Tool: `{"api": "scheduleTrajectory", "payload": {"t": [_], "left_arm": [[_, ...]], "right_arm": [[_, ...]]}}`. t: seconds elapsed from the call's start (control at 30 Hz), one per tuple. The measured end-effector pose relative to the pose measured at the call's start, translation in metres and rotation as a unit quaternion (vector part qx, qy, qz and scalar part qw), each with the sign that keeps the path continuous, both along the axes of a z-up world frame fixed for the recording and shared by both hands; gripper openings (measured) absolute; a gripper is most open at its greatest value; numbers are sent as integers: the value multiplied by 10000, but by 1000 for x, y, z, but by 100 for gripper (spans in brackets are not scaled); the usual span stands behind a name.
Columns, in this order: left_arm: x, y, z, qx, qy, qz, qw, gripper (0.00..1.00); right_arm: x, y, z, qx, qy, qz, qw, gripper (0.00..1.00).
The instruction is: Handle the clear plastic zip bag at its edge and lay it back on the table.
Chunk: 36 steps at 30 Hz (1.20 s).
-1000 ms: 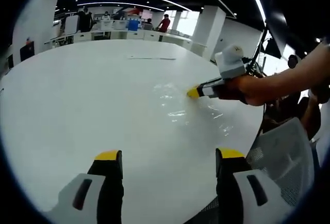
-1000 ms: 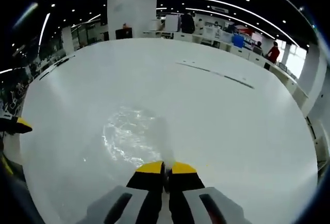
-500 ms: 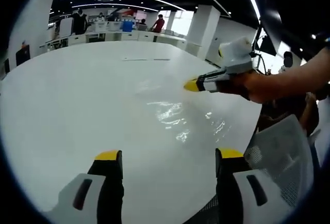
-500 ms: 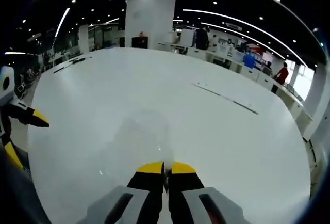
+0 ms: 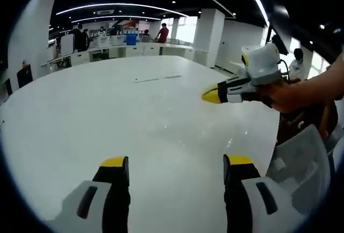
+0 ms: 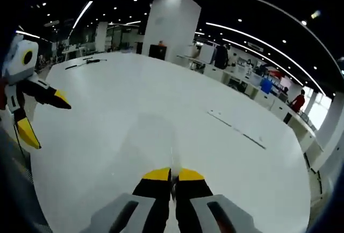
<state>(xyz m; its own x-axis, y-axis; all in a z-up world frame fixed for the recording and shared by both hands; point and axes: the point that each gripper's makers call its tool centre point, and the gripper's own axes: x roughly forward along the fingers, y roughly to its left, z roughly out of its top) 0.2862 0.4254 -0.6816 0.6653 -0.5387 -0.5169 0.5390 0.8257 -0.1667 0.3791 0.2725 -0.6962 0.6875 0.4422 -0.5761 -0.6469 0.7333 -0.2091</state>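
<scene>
Right gripper [image 6: 172, 175]: jaws were found pressed together on the edge of the clear plastic zip bag [image 6: 153, 136], which was seen in the right gripper view as a faint translucent sheet rising ahead of the yellow tips, with the white table [image 6: 134, 93] visible through it. The bag was judged to be held clear of the table surface, since the same gripper [image 5: 213, 95] was seen in the left gripper view raised above the tabletop, gripped by a hand [image 5: 282, 96]; the bag itself could hardly be made out in that view.

Left gripper [image 5: 174, 163]: jaws were held well apart, nothing between them, above the near part of the table [image 5: 107, 115] (it was also seen at the left of the right gripper view [image 6: 40, 117], likewise spread).

Step in hand: the edge hold and lift were judged complete; the laying-down was not yet done.

Next move, as judged: the pinched edge would have to be lowered until the hanging sheet met the table and spread flat, and only then let go.

Surroundings: a thin dark strip [image 6: 236, 128] farther along the table; a mesh chair back [image 5: 301, 158] beside it; desks beyond.
</scene>
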Motion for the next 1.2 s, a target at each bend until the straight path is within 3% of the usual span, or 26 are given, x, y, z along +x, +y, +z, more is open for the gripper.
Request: {"api": "scheduleTrajectory", "payload": {"t": [0.17, 0.3, 0.7, 1.07, 1.2], "left_arm": [[29, 7, 10, 117, -189, -90, 9997, 70], [40, 1, 23, 198, -300, -228, 9991, 70], [64, -9, 12, 474, -302, -715, 9959, 69], [67, -18, 0, 580, -110, -1088, 9923, 61], [67, -17, -6, 680, -21, -1168, 9908, 53]], "right_arm": [[-2, 9, 9, -59, -129, 231, 9996, 0], [-7, 15, 13, -153, -200, 432, 9987, 0], [-31, 27, 23, -688, -494, 1215, 9890, 0], [-40, 37, 38, -658, -590, 1419, 9859, 0], [-40, 39, 37, -692, -589, 1522, 9842, 0]]}}
